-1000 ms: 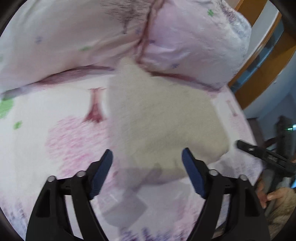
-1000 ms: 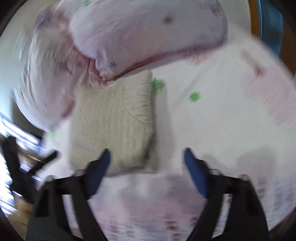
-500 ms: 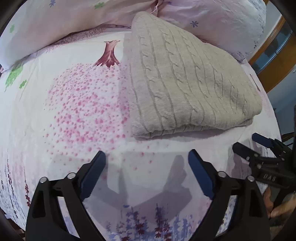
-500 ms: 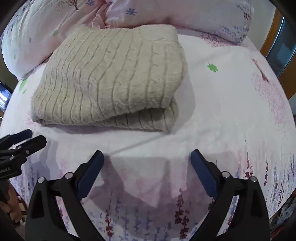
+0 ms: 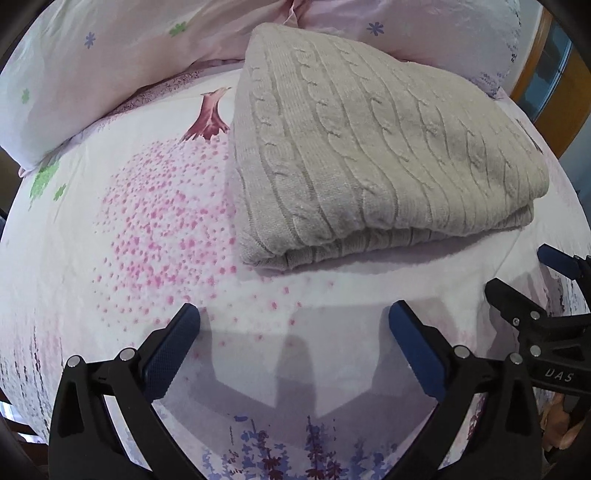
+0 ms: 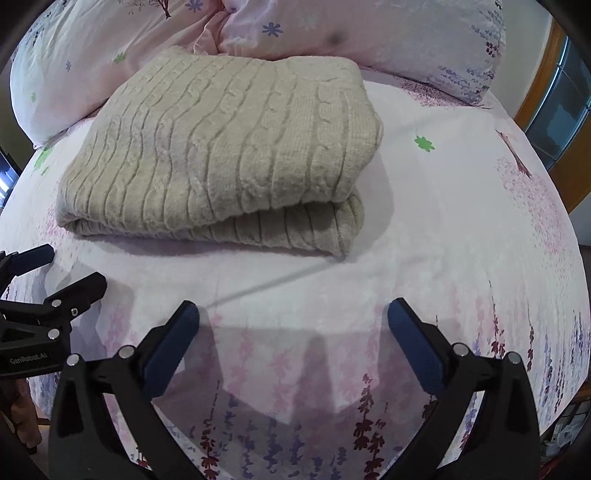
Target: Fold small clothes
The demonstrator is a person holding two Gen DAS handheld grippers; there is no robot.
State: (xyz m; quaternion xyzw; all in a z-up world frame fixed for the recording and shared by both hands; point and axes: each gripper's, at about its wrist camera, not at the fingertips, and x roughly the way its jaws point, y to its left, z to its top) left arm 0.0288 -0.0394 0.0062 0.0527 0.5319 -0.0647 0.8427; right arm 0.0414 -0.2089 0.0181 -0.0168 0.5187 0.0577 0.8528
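A beige cable-knit sweater (image 5: 369, 155) lies folded in a thick rectangle on the flowered bed sheet (image 5: 147, 229), its far edge against the pillows. It also shows in the right wrist view (image 6: 229, 147). My left gripper (image 5: 293, 317) is open and empty, held above the sheet in front of the sweater's near edge. My right gripper (image 6: 293, 317) is open and empty, also in front of the sweater, apart from it. Each gripper shows at the edge of the other's view: the right gripper (image 5: 517, 277) and the left gripper (image 6: 70, 269).
Two pink flowered pillows (image 5: 110, 48) (image 6: 369, 33) lie behind the sweater. A wooden door frame (image 6: 539, 88) stands at the far right. The bed's edge (image 6: 569, 369) falls away at the right.
Both grippers have pulled back from the sweater toward the near side of the bed. The sweater stays folded in place. Both grippers stay open.
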